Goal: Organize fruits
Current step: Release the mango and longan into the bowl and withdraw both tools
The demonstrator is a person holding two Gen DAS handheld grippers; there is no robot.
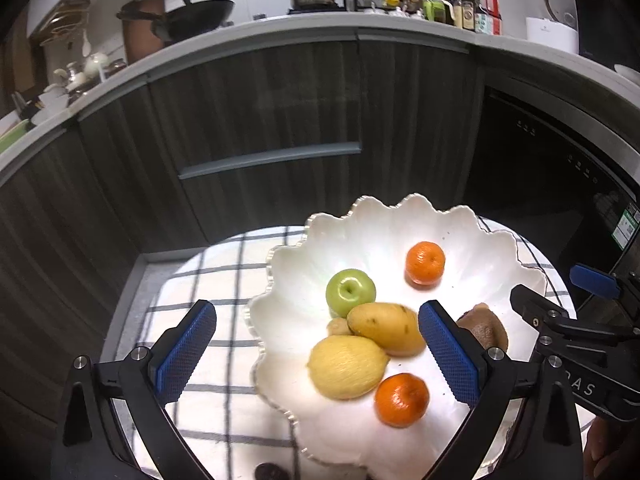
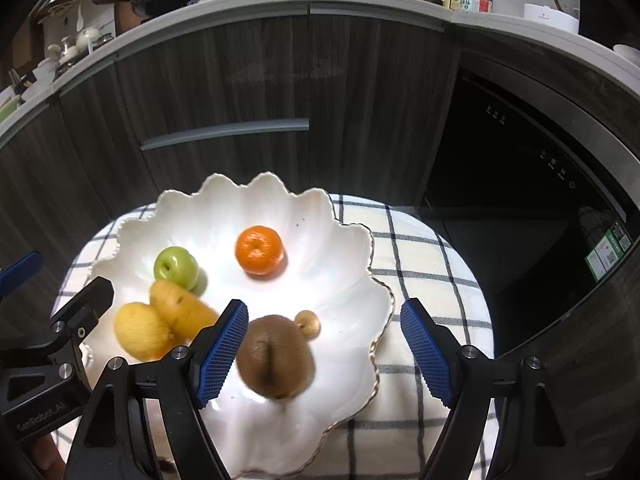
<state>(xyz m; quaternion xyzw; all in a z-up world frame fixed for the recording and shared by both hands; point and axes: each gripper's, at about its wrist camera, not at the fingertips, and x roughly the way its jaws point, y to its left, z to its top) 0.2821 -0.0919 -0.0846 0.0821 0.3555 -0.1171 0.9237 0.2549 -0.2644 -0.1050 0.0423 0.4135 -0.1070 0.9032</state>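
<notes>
Count time, all of it on one white scalloped plate (image 1: 400, 216). Two oranges: one orange (image 1: 425, 262) toward the far rim, a second orange (image 1: 401, 399) toward the near rim. One green apple (image 1: 350, 291) near the middle. One lemon (image 1: 346, 368). One mango (image 1: 387, 328), touching the lemon. One kiwi (image 2: 275, 356). One small tan fruit (image 2: 308, 322) just beside the kiwi. Seven pieces in all.

White scalloped dish (image 1: 400, 216) on checked cloth (image 1: 216, 280): green apple (image 1: 350, 292), two oranges (image 1: 425, 262), lemon (image 1: 346, 368), potato (image 1: 386, 328), kiwi (image 1: 486, 330). Left tongs (image 1: 318, 354) agape above, empty.
</notes>
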